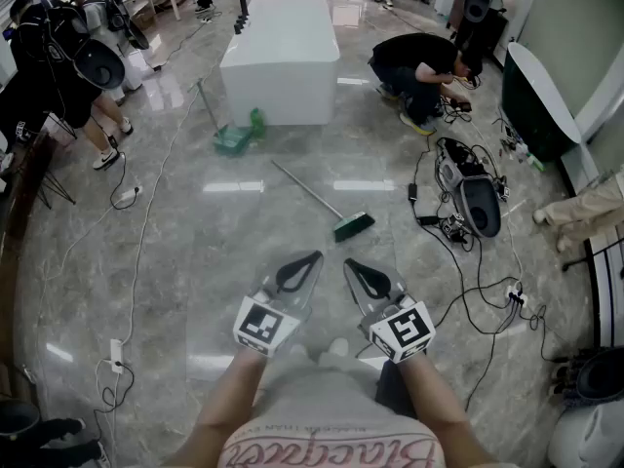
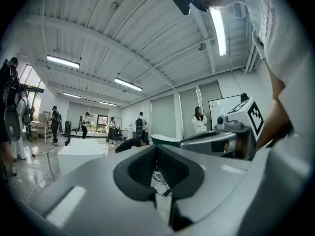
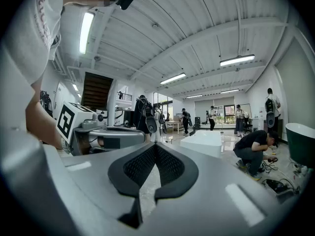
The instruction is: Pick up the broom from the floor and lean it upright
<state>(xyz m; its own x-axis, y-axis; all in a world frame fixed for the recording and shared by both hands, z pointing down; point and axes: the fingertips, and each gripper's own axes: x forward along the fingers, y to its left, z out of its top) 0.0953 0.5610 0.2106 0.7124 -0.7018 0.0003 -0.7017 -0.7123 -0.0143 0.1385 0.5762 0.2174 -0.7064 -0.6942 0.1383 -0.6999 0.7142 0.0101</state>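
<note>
Left hand-held gripper and right hand-held gripper sit side by side, tips pointing forward, jaws pinched together with nothing in them. The broom is lying flat on the shiny floor just ahead of them, green head nearest the right one, handle running off ahead and to the left. Further ahead of the left one there's a green dustpan next to a big white block. Cables sprawl out to the right of the right one.
</note>
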